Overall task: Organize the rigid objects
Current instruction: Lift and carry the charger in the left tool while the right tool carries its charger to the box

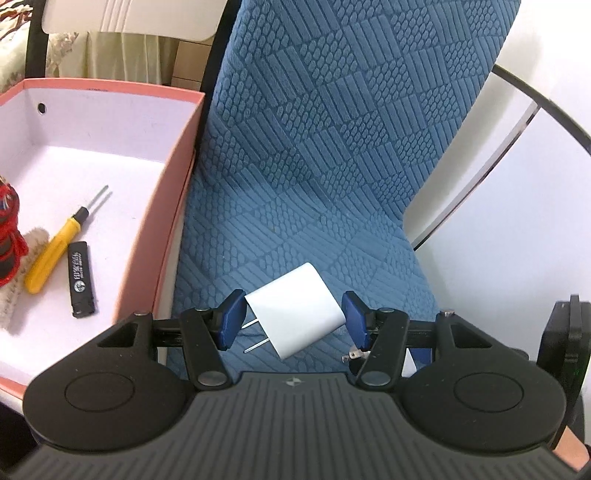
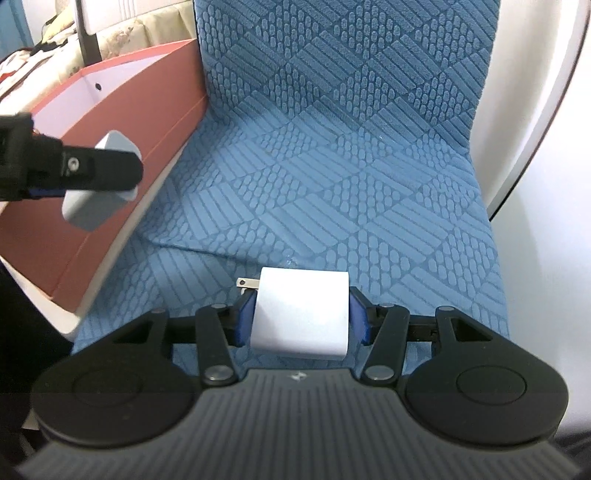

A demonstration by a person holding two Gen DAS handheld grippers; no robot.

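My left gripper [image 1: 293,319] is shut on a white plug charger [image 1: 295,310], held tilted above the blue cushion with its prongs pointing left. It also shows in the right wrist view [image 2: 98,181], next to the pink box's wall. My right gripper [image 2: 303,314] is shut on a second white charger [image 2: 301,314], prongs to the left, just above the cushion. Part of that second charger and the right gripper [image 1: 565,332] show at the lower right of the left wrist view. The pink box [image 1: 173,206] stands to the left.
Inside the box lie a yellow-handled screwdriver [image 1: 51,254], a black lighter [image 1: 82,278] and a red knitted item [image 1: 9,236]. The blue quilted cushion [image 2: 332,166] covers a white chair seat and back. A white chair back [image 1: 129,18] stands behind the box.
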